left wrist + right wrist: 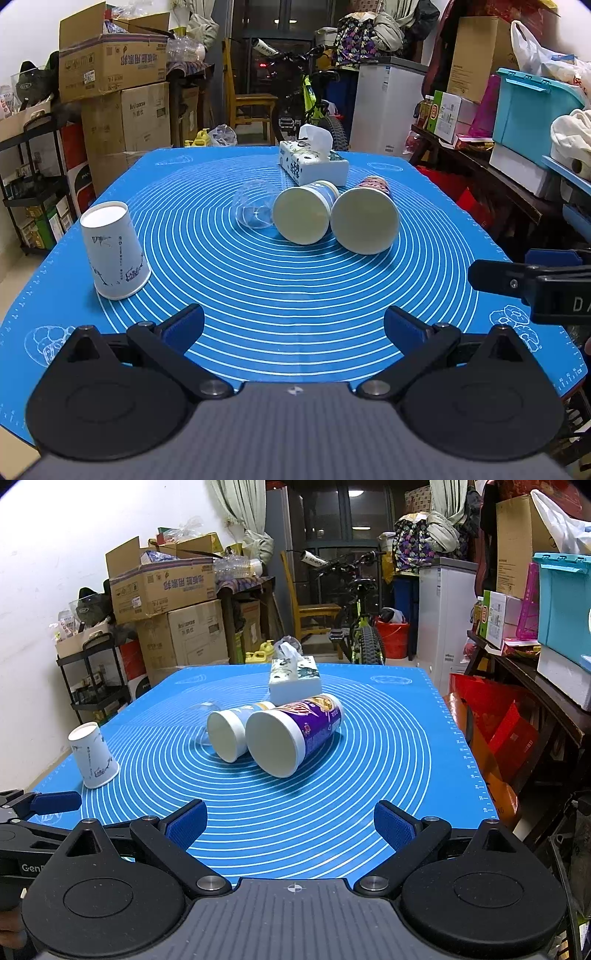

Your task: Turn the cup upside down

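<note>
One white cup (115, 251) already stands upside down at the left edge of the blue mat (295, 295), mouth on the mat, base up. So that part looks done, in my judgement.

Three others still lie on their sides near the centre of both views: a clear plastic cup (253, 210), a blue-and-white cup (304, 214) and a purple printed cup (291, 733). The two paper ones show their open mouths toward the cameras and lie touching or nearly so. None of them is flipped yet.

Both grippers are empty, near the lower edge of the mat. The left gripper (294, 323) has its fingers wide apart; the right gripper (289, 821) also, nothing between them. No approach to a cup is visible yet, so which cup comes next I cannot tell.

Hard to see: the clear cup is almost invisible vs. the mat, esp. in the right wrist view, where the blue-and-white cup covers part of it. A tissue box (314, 162) sits just behind the cups; whether it touches them I cannot tell. In each view the other gripper is cut off by the frame edge.
</note>
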`<action>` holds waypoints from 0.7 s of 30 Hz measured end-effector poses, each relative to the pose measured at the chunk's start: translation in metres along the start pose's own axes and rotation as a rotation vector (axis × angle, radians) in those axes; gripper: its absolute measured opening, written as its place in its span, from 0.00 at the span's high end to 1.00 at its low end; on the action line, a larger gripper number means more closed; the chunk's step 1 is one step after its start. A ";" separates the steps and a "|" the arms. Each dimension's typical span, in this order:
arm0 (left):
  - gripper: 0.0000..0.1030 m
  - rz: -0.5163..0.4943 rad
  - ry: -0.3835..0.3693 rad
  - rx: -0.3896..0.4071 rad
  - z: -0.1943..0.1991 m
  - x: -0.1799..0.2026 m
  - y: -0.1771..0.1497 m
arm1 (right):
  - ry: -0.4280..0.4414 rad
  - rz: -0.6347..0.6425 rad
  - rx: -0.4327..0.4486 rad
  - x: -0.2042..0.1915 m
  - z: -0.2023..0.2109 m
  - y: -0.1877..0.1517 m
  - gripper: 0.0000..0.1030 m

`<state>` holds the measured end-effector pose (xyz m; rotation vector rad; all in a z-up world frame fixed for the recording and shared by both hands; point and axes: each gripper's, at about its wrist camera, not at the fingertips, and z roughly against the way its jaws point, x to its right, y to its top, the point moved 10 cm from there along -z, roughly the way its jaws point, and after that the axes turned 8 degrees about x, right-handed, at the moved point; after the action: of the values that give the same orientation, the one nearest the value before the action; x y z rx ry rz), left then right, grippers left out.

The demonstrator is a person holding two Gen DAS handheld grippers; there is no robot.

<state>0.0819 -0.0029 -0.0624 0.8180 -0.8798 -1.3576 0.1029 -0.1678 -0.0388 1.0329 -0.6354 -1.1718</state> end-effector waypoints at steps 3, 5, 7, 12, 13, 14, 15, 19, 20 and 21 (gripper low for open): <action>0.01 -0.001 0.005 0.005 0.000 0.000 0.000 | 0.001 -0.001 0.001 -0.001 0.001 0.000 0.06; 0.01 0.000 0.005 0.004 0.000 -0.001 0.000 | 0.002 0.001 0.001 -0.004 -0.004 0.000 0.06; 0.01 -0.002 0.007 0.005 0.000 -0.001 0.000 | 0.002 0.001 0.001 -0.005 -0.004 -0.002 0.06; 0.01 -0.002 0.007 0.005 0.001 -0.001 0.000 | 0.002 0.001 0.000 -0.005 -0.004 -0.002 0.06; 0.01 -0.003 0.007 0.005 0.001 -0.001 -0.001 | 0.002 0.001 0.000 -0.005 -0.004 -0.002 0.06; 0.01 -0.003 0.008 0.003 0.001 -0.001 -0.001 | 0.002 0.001 0.000 -0.006 -0.004 -0.002 0.06; 0.01 -0.001 0.007 0.002 0.001 -0.001 -0.001 | 0.002 0.001 -0.001 -0.005 -0.004 -0.002 0.06; 0.01 -0.009 0.006 0.004 0.001 0.000 -0.001 | 0.002 0.001 -0.001 -0.005 -0.004 -0.002 0.06; 0.01 -0.013 0.007 0.005 0.001 0.000 -0.001 | 0.002 0.001 -0.001 -0.005 -0.004 -0.002 0.06; 0.01 -0.013 0.006 0.005 0.001 0.000 -0.001 | 0.002 0.001 -0.001 -0.005 -0.004 -0.002 0.06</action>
<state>0.0804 -0.0030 -0.0628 0.8322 -0.8755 -1.3639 0.1039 -0.1618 -0.0417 1.0326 -0.6331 -1.1698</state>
